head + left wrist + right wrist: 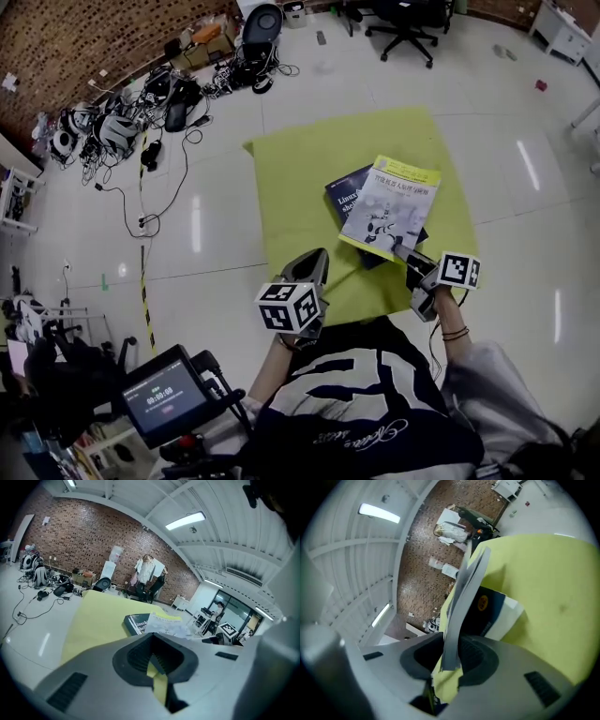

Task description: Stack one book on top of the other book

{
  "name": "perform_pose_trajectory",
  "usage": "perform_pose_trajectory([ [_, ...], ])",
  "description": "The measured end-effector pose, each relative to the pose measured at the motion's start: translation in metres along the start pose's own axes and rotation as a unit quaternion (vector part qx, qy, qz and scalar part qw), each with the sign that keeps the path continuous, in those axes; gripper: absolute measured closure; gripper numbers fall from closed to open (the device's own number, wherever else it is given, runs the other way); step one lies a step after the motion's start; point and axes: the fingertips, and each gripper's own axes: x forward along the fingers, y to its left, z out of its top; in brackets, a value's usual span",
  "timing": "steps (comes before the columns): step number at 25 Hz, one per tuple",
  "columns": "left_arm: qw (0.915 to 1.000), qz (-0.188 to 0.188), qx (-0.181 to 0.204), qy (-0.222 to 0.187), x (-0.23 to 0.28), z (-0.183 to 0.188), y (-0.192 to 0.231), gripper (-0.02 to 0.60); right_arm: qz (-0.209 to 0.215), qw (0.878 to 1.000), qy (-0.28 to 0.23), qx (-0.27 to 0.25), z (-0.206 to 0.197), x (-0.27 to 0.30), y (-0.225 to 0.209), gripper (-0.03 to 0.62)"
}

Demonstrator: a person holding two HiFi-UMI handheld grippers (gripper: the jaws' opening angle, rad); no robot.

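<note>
Head view: pale glossy floor (234,141) with a yellow-green mat (300,187) spread on it, cable heap (122,112) well off to the far left. Two books sit on the mat. The dark blue book (345,195) lies flat near mat centre. The white-and-yellow book (394,202) is tilted over it and covers most of it; can't tell if they touch. Right gripper (401,249) is at that book's near corner. In the right gripper view its jaws are clamped on the book's edge (464,602), the dark blue one (492,609) just behind. Left gripper (314,267) hangs over the mat's near edge, apart from both books, jaws all but together, only a thin slit, nothing in them.
</note>
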Motion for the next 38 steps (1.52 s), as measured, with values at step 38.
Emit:
perform_pose_trajectory([
  [38,0.9998,-0.004,-0.006,-0.018,-0.067,-0.119,-0.185,0.577,0.035,0.973,-0.048,-0.222,-0.118,-0.185,0.086,0.553],
])
